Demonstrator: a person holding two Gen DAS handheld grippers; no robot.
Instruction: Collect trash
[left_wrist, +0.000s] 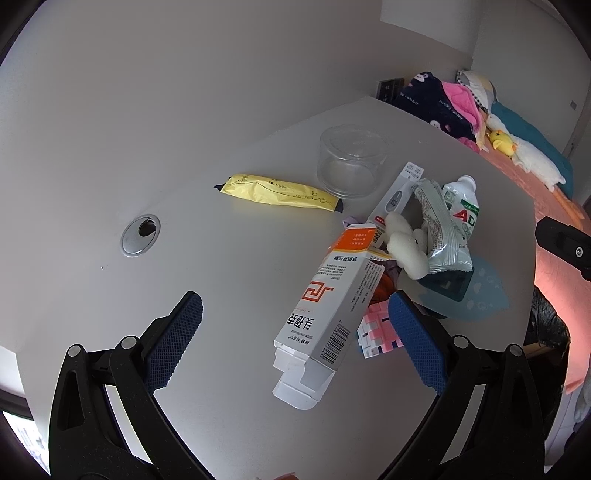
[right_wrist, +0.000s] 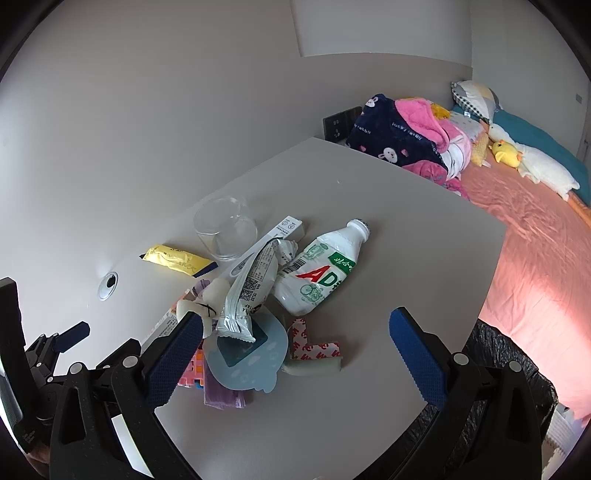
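A pile of trash lies on the white table (left_wrist: 229, 424). In the left wrist view a white and orange medicine box (left_wrist: 325, 314) lies between the fingers of my open, empty left gripper (left_wrist: 295, 325). Beyond it lie a silver snack wrapper (left_wrist: 443, 229), a white AD bottle (left_wrist: 463, 201) and a yellow wrapper (left_wrist: 280, 190). In the right wrist view my right gripper (right_wrist: 295, 343) is open and empty above the pile: the AD bottle (right_wrist: 321, 273), the silver wrapper (right_wrist: 247, 291), a blue card (right_wrist: 251, 358) and a red-and-white tape strip (right_wrist: 314, 350).
A clear plastic tub (left_wrist: 351, 160) stands at the back of the table. A black bin bag (right_wrist: 517, 373) hangs at the table's right edge. A bed (right_wrist: 535, 240) with blankets and plush toys lies beyond. A cable hole (left_wrist: 140, 235) is at the left.
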